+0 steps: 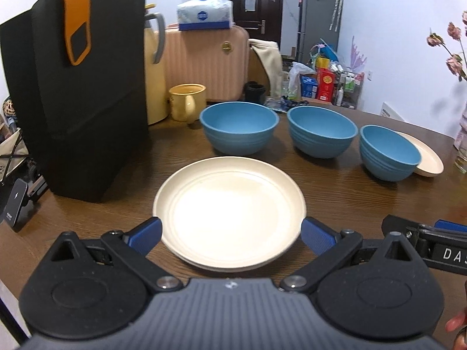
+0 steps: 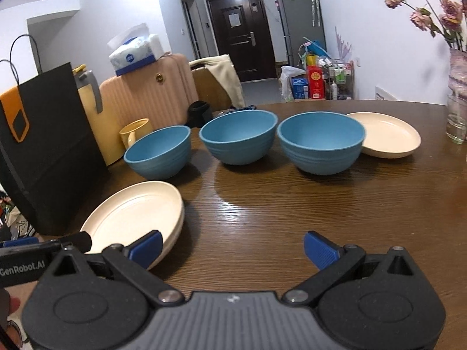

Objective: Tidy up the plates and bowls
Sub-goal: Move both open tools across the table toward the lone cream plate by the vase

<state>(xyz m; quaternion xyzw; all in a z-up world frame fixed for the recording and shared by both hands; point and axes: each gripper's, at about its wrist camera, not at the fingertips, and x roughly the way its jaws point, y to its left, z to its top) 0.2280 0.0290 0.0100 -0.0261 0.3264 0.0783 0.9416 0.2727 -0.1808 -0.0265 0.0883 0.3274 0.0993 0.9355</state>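
Observation:
Two cream plates [image 1: 229,204] lie stacked on the brown wooden table [image 1: 335,198], directly in front of my left gripper [image 1: 232,234]. It is open, with a blue pad at each side of the stack's near half; contact is unclear. Behind stand three blue bowls in a row: left [image 1: 239,127], middle [image 1: 321,129], right [image 1: 388,151]. A single cream plate [image 1: 429,157] lies behind the right bowl. My right gripper [image 2: 233,249] is open over bare table, with the plate stack [image 2: 134,215] to its left and the bowls [image 2: 238,135] ahead.
A black paper bag [image 1: 76,96] stands at the left, with a yellow jug and a yellow mug [image 1: 186,102] behind it. A glass vase [image 2: 456,122] with dried flowers stands at the far right. A pink suitcase [image 1: 204,61] sits beyond the table's far edge.

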